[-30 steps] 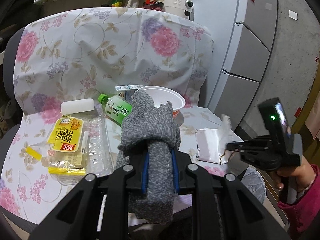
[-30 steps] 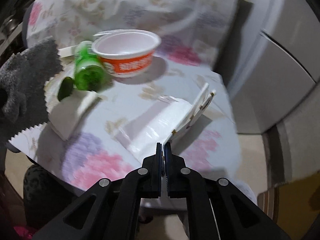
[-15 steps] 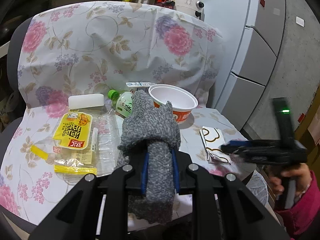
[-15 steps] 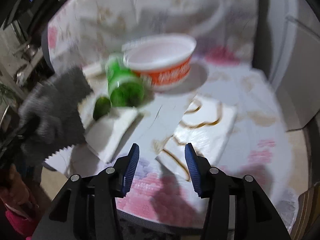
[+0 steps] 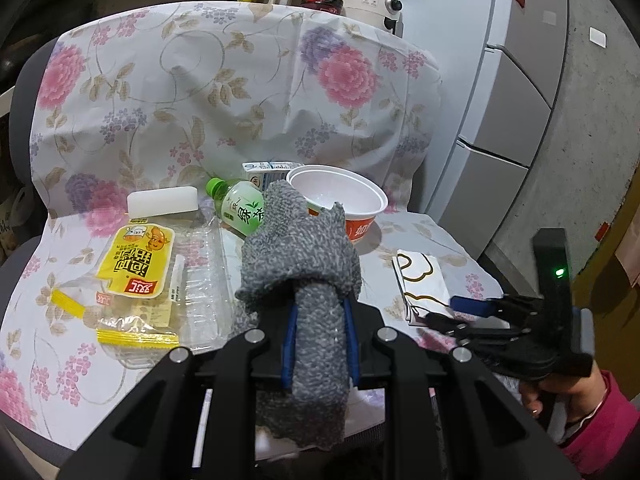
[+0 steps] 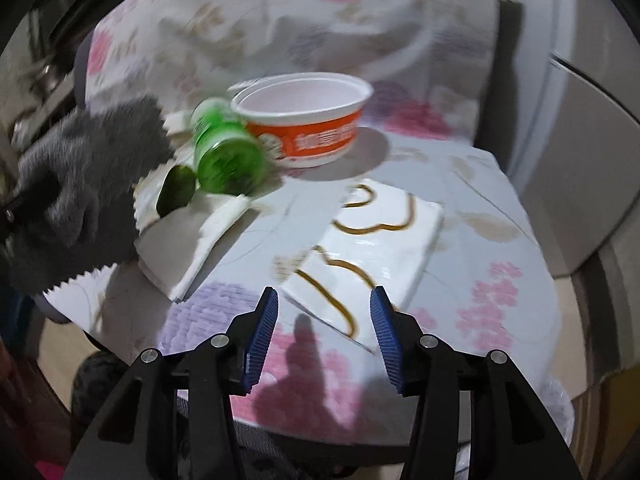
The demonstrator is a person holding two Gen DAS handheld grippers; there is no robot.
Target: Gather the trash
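My left gripper [image 5: 319, 312] is shut on a grey knitted cloth [image 5: 304, 248] that stands up between its blue pads. My right gripper [image 6: 324, 300] is open, with its jaws just above the near edge of a white paper wrapper [image 6: 372, 240] with brown squiggles. The wrapper lies flat on the floral cloth [image 6: 500, 300], and the pads do not press on it. In the left wrist view the right gripper [image 5: 452, 312] points at that wrapper [image 5: 420, 280] from the right. A green bottle [image 5: 240, 208] lies on its side beside an orange-and-white bowl [image 5: 340, 200].
A yellow snack packet [image 5: 136, 264] on a clear plastic tray [image 5: 200, 280], a white block [image 5: 162, 202] and a small carton [image 5: 268, 172] lie further left. White napkins [image 6: 192, 248] lie near the front edge. A grey fridge [image 5: 512, 120] stands at the right.
My right gripper has opened and let go of the white wrapper, which dropped flat onto the cloth. That gripper then tipped and sank a little over it. The left gripper kept still with the grey cloth.
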